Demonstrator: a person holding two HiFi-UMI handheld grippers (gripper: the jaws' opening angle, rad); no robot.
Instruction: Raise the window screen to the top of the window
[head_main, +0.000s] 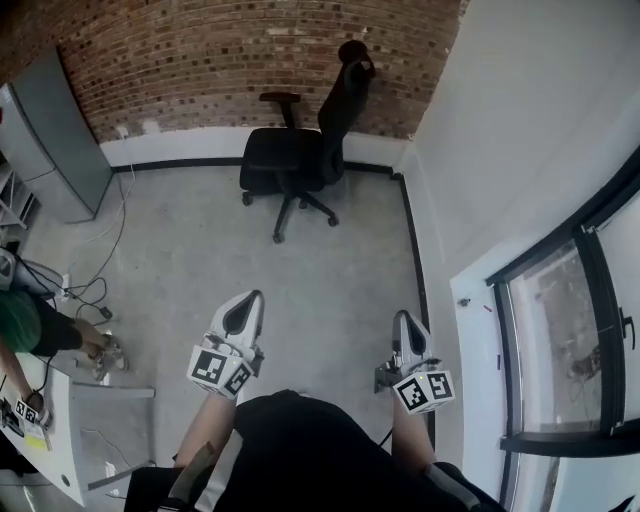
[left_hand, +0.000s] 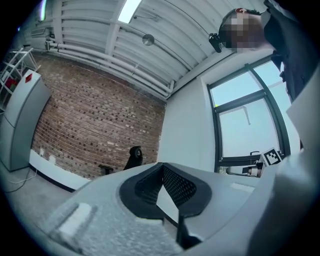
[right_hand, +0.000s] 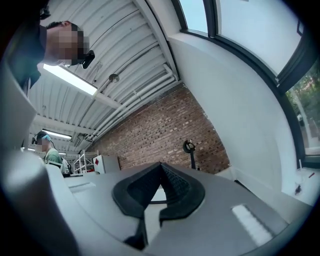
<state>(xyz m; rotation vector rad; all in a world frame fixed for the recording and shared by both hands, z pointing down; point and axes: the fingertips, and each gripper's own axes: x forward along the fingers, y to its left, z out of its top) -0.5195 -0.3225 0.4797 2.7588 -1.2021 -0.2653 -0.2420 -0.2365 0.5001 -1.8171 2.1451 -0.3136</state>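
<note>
I'm holding the left gripper (head_main: 243, 303) and right gripper (head_main: 407, 322) over grey floor, both jaws together and empty, facing a black swivel office chair (head_main: 290, 160); a dark-framed glass window (head_main: 550, 340) is sitting to the right.

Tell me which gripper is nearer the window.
Right. The right gripper hangs short of the window, on its side; the left gripper hangs farther off, toward the room's middle.

Grey concrete floor (head_main: 200, 250): black wheeled office chair (head_main: 295, 160) stands at far end; grey metal cabinet (head_main: 55, 135) at left; loose black cables (head_main: 88, 290) nearby.
</note>
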